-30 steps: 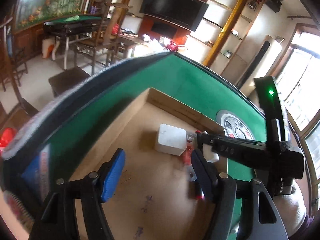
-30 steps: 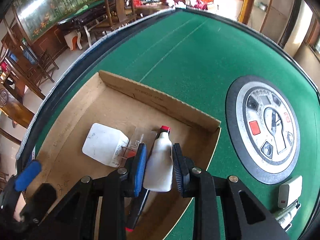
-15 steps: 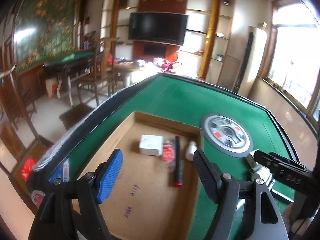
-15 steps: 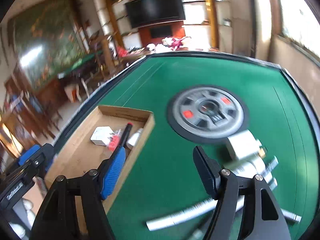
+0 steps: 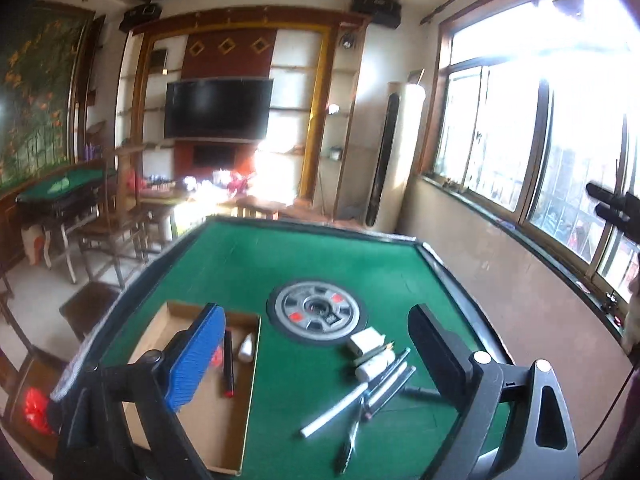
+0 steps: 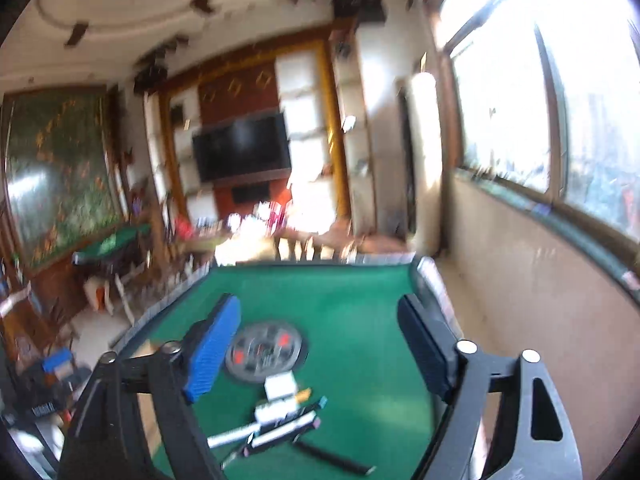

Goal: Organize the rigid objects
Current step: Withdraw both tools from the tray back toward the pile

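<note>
A green felt table is seen from above, its round metal dial set flush at the centre. At its near left corner a shallow cardboard tray is laid flat, with a black marker with red ends and a small white bottle already resting inside; a red item beside them is partly hidden. The remaining things are heaped on the felt right of the tray — a white boxy charger, a second white block, and a fan of slim pens, one white, others dark. A black marker is lying apart at the near edge.

The left gripper is held above the table with its jaws spread wide and nothing between them; the right gripper is likewise wide open and empty, its view smeared by motion.

Trouble is most likely to come from the heap itself. The pens are thin, smooth and round, overlapped and touching the chargers, so a pinch on one could roll or scatter its neighbours — possibly toward the table's raised rim. The hard, glossy charger shells may be squeezed out sideways if gripped off-centre. The tray's low cardboard wall could be clipped or shoved by a careless approach.
</note>
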